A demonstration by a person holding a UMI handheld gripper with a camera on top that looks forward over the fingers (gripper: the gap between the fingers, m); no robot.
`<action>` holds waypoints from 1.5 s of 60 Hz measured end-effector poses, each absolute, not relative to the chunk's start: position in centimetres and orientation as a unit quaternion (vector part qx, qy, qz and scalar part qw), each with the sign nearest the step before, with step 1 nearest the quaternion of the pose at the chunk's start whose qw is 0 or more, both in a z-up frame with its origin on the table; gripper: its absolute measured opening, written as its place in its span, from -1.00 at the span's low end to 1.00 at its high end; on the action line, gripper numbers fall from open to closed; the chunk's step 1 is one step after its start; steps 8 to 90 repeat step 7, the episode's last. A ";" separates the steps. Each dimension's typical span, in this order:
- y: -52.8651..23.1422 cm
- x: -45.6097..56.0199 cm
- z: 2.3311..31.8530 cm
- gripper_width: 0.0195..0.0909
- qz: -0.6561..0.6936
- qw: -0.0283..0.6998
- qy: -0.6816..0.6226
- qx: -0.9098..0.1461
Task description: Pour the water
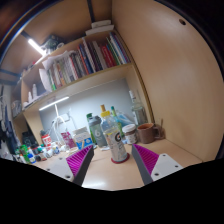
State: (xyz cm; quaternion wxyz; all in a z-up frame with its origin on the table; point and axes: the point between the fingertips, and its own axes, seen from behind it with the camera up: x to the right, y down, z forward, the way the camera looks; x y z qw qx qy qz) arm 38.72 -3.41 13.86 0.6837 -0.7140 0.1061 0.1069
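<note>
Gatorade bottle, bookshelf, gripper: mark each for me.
Gatorade bottle [117, 143]: gripper view, on its label.
Bookshelf [85, 58]: gripper view, on the book spines.
Gripper [113, 163]: gripper view, midway between the open fingertips.

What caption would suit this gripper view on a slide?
The tool, fingers open, faces a labelled bottle just ahead on a cluttered desk below bookshelves.

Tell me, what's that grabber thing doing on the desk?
A person is holding a gripper over a table, getting ready to pour water. Its fingers are open, and a bottle stands just ahead, between them, not yet gripped. More bottles and a cup crowd behind it, under a shelf of books.
</note>
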 end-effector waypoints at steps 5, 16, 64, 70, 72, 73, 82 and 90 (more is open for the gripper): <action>-5.1 38.2 14.2 0.81 0.117 0.685 0.104 -0.712; -5.5 38.3 14.3 0.81 0.117 0.686 0.104 -0.710; -5.5 38.3 14.3 0.81 0.117 0.686 0.104 -0.710; -5.5 38.3 14.3 0.81 0.117 0.686 0.104 -0.710; -5.5 38.3 14.3 0.81 0.117 0.686 0.104 -0.710; -5.5 38.3 14.3 0.81 0.117 0.686 0.104 -0.710; -5.5 38.3 14.3 0.81 0.117 0.686 0.104 -0.710; -5.5 38.3 14.3 0.81 0.117 0.686 0.104 -0.710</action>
